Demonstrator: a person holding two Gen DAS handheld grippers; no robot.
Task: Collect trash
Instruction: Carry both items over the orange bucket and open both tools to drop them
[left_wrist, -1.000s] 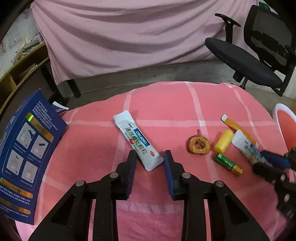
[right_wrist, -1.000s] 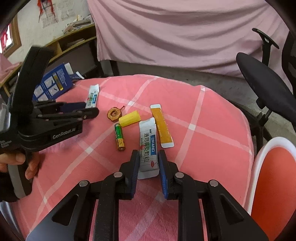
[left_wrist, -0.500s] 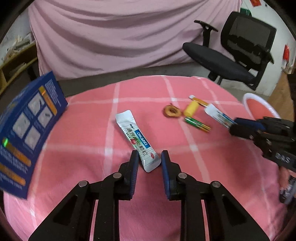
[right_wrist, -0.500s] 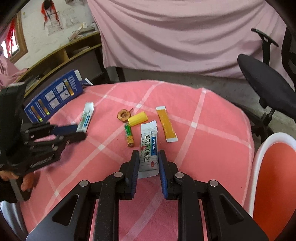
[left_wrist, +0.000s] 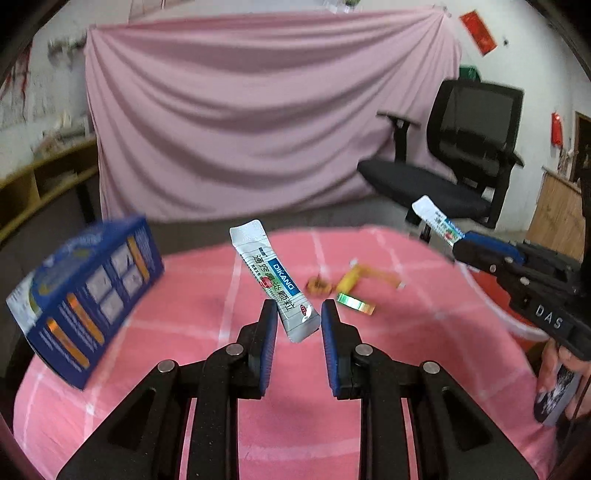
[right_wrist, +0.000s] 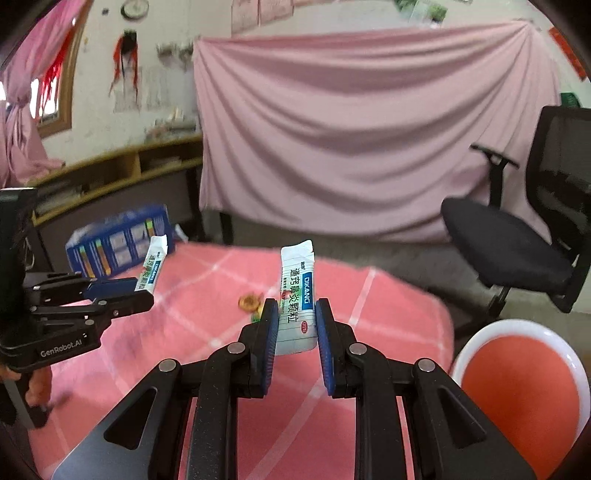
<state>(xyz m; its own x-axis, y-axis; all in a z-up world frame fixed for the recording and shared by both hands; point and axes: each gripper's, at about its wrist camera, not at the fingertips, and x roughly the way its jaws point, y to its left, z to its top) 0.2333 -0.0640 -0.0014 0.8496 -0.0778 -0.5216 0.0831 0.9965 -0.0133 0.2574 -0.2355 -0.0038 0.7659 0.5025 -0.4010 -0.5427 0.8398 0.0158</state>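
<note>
My left gripper is shut on a white DIKANG sachet and holds it raised above the pink checked tablecloth. My right gripper is shut on a second white DIKANG sachet, also lifted off the table. Each gripper shows in the other's view: the right one with its sachet, the left one with its sachet. On the cloth lie a green battery, a yellow tube, an orange sachet and a dried fruit slice.
A blue box stands at the table's left edge. A white bin with an orange liner sits low at the right of the table. A black office chair stands behind, in front of a pink drape.
Both grippers have lifted their sachets off the tablecloth and tilted up, so both views now look across the table toward the drape.
</note>
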